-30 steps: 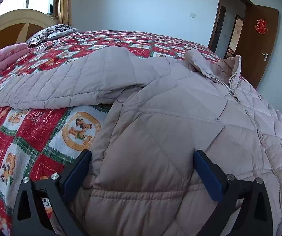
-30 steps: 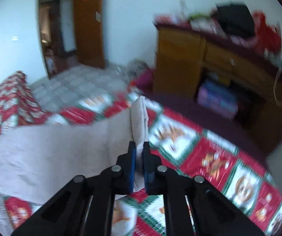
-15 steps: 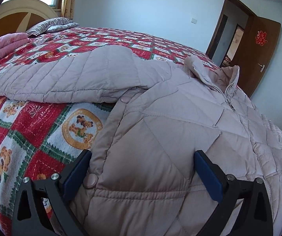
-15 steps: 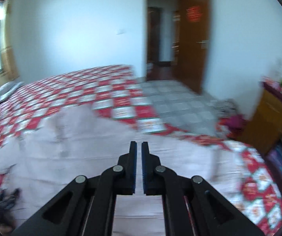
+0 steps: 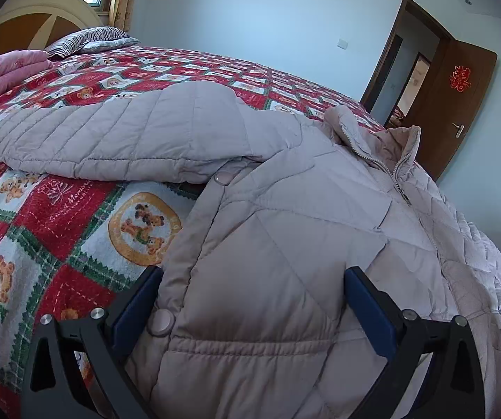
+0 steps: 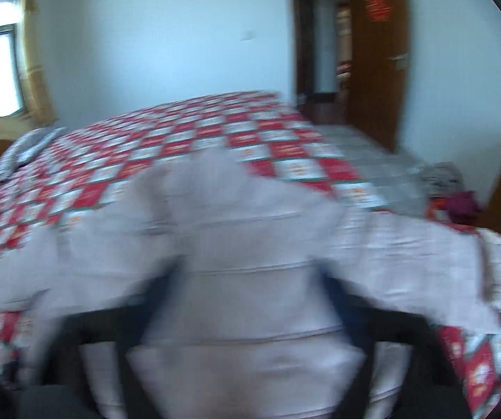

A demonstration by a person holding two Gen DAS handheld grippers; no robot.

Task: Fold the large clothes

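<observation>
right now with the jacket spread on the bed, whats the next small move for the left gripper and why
Probably close the left gripper on the hem of the pale pink quilted jacket. Its jaws stand open astride the hem, and the near sleeve lies spread out over the red checked bedspread, unfolded. The right gripper, jaws just opened, sits blurred over the jacket with nothing gripped.

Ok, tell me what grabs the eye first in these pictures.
A big pale quilted jacket sprawls across the red teddy-bear bedspread, one sleeve flung out toward the headboard. The open left gripper straddles the jacket's hem. A brown door with a red ornament stands open behind.
</observation>
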